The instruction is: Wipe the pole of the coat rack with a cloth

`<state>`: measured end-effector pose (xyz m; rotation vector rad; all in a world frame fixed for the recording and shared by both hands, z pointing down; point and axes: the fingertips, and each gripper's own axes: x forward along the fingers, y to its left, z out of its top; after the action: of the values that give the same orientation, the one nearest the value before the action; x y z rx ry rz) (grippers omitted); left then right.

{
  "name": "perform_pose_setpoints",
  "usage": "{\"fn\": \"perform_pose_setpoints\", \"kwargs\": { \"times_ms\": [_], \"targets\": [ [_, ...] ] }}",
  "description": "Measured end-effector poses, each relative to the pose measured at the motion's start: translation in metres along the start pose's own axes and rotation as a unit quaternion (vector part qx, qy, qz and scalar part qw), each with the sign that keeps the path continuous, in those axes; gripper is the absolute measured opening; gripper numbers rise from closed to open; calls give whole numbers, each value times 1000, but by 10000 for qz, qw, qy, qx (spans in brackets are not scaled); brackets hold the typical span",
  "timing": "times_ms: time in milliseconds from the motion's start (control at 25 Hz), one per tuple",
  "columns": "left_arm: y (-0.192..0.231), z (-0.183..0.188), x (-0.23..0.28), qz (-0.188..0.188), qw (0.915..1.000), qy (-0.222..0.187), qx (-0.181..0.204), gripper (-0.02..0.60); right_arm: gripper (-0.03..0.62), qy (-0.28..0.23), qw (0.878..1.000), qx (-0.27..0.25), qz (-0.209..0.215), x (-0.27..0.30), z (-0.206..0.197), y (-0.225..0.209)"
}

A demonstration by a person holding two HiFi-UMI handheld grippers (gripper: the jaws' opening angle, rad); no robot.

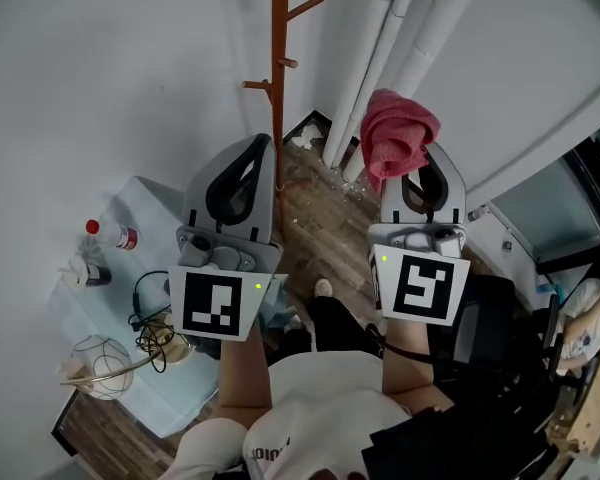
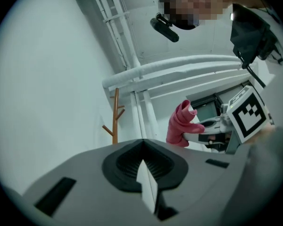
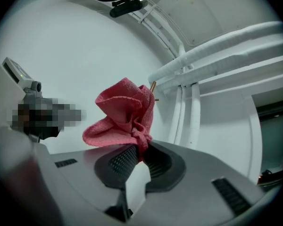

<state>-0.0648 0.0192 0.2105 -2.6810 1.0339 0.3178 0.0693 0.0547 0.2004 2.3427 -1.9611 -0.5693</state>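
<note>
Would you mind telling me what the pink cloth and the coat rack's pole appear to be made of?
The pink cloth looks like soft terry or microfibre, matte: it shows a fine nubby weave and hangs in limp folds. The pole looks like wood with a smooth reddish-brown stain and has peg-like branches. Painted metal cannot be ruled out.

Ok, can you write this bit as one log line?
left gripper: shut, empty | right gripper: shut on pink cloth | coat rack pole: apart from cloth
</note>
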Motion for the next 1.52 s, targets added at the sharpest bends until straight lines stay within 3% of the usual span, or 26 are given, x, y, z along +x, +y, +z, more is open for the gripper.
{"fn": "perform_pose_setpoints", "kwargs": {
  "times_ms": [320,800,960,1240,1520],
  "targets": [
    [31,-18,24,713,9963,304,372,12,48,-194,9989,135,394,52,-15,2],
    [60,-20,123,1127,9913,-57,670,12,48,-688,9924,213,1003,171,-19,-30],
    [68,-17,139,1409,9871,-157,740,12,48,-797,9896,-70,1193,200,-17,-42],
    [90,-11,144,1852,9785,-197,890,12,48,-1266,9818,-35,1414,243,9,-34],
    [109,-10,151,1869,9776,-272,932,12,48,-1487,9775,-29,1496,267,34,-19]
  ]
}}
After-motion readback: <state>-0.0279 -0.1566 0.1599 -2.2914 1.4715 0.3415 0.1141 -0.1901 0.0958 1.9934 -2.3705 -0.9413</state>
